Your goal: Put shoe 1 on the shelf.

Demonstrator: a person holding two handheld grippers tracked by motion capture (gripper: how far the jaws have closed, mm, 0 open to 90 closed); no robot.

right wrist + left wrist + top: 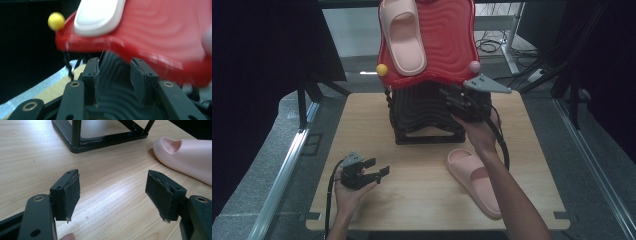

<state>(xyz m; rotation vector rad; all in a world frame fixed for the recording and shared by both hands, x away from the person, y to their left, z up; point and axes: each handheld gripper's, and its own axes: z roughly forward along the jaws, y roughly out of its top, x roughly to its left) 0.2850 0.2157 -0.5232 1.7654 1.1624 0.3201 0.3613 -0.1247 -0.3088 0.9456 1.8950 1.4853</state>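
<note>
Red tray (160, 32) edge blurred; top cut off frame.

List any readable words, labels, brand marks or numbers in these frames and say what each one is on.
None can be read.
Pink slipper on the red rack shelf: plain, no brand mark visible.
Pink slipper on the table: plain as well.
Left gripper and right gripper: bare black parts and screws, no lettering.
Wooden table: wood grain, no label.

Bare table (422, 200) lies between left gripper (379, 173) and the slipper (474, 182) at 3 o'clock. At 12 o'clock the black rack (427, 117) blocks passage; its red shelf (447, 40) overhangs right gripper (452, 97).
</note>
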